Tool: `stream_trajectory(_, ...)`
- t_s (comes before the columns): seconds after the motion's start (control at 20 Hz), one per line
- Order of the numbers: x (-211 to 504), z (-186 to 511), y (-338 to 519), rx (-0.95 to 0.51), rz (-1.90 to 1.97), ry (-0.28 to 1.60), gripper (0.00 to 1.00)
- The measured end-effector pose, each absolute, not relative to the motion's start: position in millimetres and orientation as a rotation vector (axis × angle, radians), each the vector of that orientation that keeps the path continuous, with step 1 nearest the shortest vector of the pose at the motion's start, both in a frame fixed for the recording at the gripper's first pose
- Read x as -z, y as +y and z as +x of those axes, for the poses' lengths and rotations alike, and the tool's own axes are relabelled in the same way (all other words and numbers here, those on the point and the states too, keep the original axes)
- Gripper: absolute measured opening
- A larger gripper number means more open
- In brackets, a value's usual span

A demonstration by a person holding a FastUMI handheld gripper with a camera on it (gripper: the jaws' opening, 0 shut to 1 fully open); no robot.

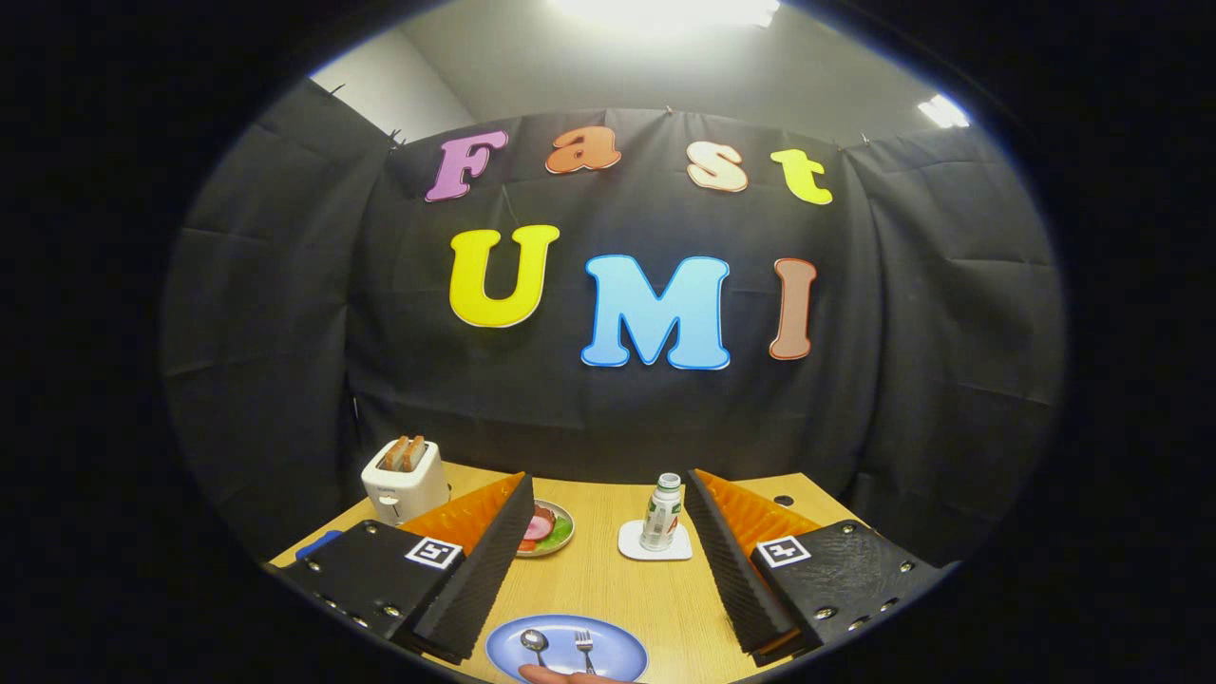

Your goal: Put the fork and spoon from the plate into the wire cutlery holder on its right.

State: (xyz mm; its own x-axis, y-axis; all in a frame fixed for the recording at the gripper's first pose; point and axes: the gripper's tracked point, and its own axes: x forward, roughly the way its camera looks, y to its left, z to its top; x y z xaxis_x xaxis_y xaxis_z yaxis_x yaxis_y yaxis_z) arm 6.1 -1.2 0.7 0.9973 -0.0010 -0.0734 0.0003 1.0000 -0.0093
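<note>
Bench point(608, 579) fills the lower middle of the frame, blue plate point(608, 655) at the bottom centre. Hand-held gripper point(608, 570) is spread wide, holding nothing, well above the spoon point(534, 644) and fork point(584, 649). Both lie close together, so I'd guess one grab could catch both or skid them off. Bottle point(662, 513) label's too small to read.

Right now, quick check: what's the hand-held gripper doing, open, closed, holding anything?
Hand-held gripper: open, holding nothing; fingers spread wide above the plate with the spoon and fork.
</note>
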Motion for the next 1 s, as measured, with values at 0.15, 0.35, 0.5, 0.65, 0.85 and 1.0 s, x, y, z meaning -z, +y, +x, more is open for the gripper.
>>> stream_trajectory(0.15, 20.4, -0.2, -0.7, -0.017, -0.028, 0.09, 0.97)
stream_trajectory(0.35, 55.7, -12.2, 5.7, -0.109, -0.037, 0.187, 0.97)
stream_trajectory(0.5, 82.2, -17.9, 6.1, -0.132, -0.025, 0.26, 0.97)
stream_trajectory(0.65, 103.2, -17.4, 4.7, -0.132, -0.021, 0.322, 0.97)
stream_trajectory(0.85, 135.9, -16.4, 5.5, -0.137, -0.021, 0.409, 0.97)
stream_trajectory(1.0, 171.6, -20.4, 7.2, -0.144, -0.018, 0.506, 0.97)
